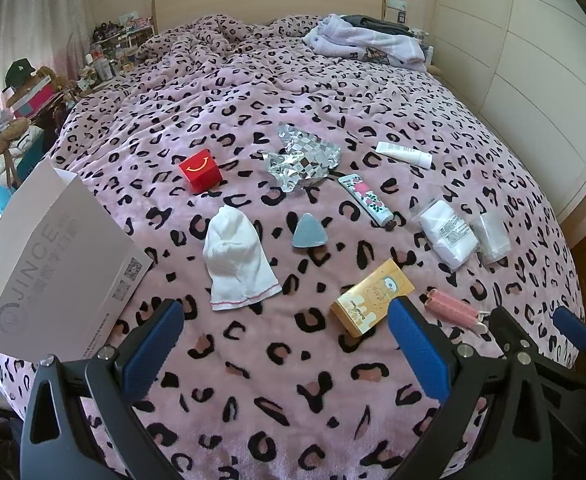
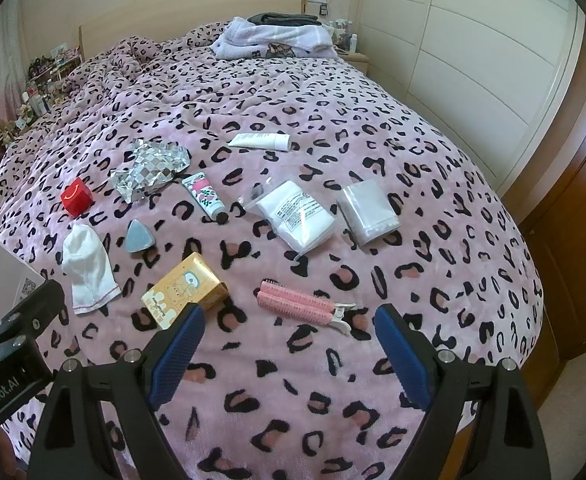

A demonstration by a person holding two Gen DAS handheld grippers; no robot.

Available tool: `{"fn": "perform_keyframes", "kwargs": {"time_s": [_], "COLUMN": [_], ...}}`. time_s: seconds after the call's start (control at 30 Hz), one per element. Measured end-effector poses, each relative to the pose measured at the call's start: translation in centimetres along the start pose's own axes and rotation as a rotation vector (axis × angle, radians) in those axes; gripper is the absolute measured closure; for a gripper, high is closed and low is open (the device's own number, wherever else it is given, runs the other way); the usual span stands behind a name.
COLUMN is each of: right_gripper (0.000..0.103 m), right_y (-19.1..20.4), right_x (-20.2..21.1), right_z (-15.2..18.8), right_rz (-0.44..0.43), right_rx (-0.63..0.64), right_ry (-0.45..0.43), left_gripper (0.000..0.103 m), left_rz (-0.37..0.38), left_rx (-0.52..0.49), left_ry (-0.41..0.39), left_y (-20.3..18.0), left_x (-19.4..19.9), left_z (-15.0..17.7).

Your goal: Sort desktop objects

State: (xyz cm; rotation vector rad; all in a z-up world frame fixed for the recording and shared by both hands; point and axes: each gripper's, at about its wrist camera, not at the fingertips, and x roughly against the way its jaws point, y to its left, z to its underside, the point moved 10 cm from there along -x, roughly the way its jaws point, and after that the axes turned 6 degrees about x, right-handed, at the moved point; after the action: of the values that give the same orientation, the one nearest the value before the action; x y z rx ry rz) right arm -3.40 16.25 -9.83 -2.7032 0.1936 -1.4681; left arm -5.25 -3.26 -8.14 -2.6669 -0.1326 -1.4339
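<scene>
Pink leopard-print fleece blanket (image 2: 333, 400) carries the scattered objects ahead of both tongs. Left tongs (image 1: 285, 344) and right tongs (image 2: 289, 344) are held released, empty, for approach; yellow cartoon-printed box (image 2: 185, 292) and pink roller clip (image 2: 301, 304) lie nearest.

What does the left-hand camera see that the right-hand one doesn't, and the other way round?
Only the left wrist view shows the green cap on the clutter beside the bed. Only the right wrist view shows the brown wooden door. Both show the red box, the pink hair roller, the yellow box, and both open grippers: left gripper, right gripper.
</scene>
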Motion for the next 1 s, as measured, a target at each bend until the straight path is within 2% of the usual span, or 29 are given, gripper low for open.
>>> {"fn": "perform_keyframes", "kwargs": {"time_s": [1.0], "right_gripper": [0.014], "right_y": [0.26], "right_x": [0.02], "right_z": [0.14], "right_rz": [0.001], "right_rx": [0.004], "right_ry": [0.012], "left_gripper": [0.0], "left_rz": [-0.014], "left_rx": [0.004], "left_ry": [-0.001], "left_y": [0.37], "left_x": [0.18], "left_z": [0.22]}}
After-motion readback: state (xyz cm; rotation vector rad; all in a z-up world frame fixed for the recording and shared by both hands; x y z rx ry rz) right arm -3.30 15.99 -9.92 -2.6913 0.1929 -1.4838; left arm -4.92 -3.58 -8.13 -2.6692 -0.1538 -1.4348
